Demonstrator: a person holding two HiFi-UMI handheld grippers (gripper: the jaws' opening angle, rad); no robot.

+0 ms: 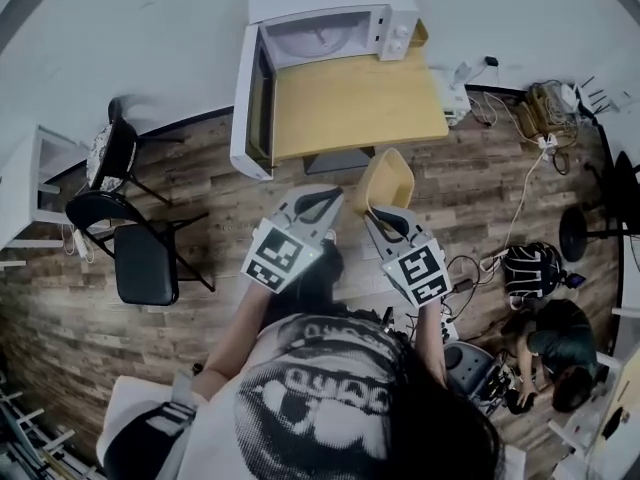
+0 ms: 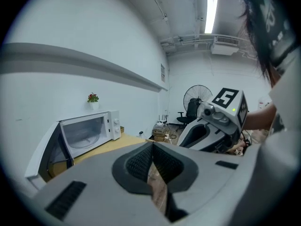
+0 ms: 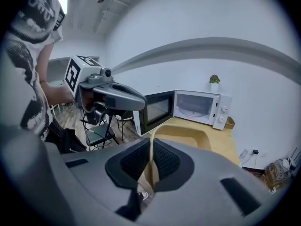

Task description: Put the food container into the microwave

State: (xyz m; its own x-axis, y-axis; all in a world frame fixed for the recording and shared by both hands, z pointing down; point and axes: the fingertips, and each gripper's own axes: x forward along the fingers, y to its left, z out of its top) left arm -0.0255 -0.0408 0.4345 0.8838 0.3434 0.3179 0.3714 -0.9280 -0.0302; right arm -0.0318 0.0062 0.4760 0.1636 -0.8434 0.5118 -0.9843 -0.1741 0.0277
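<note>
Nearest the person, the right hand-held gripper [image 1: 377, 211] has its jaws pinched on the thin wall of the tan food container [image 1: 388, 177], carried in the air short of the bench [image 1: 350, 108]. The left hand-held gripper [image 1: 324, 201] hangs beside it with jaws together on nothing. Farther off, the microwave [image 1: 330, 10] stands at the back of the bench with its door [image 1: 250, 103] swung wide and its cavity looking bare, so I judge the pick-up done and the carry across the bench and placing inside not yet done.
</note>
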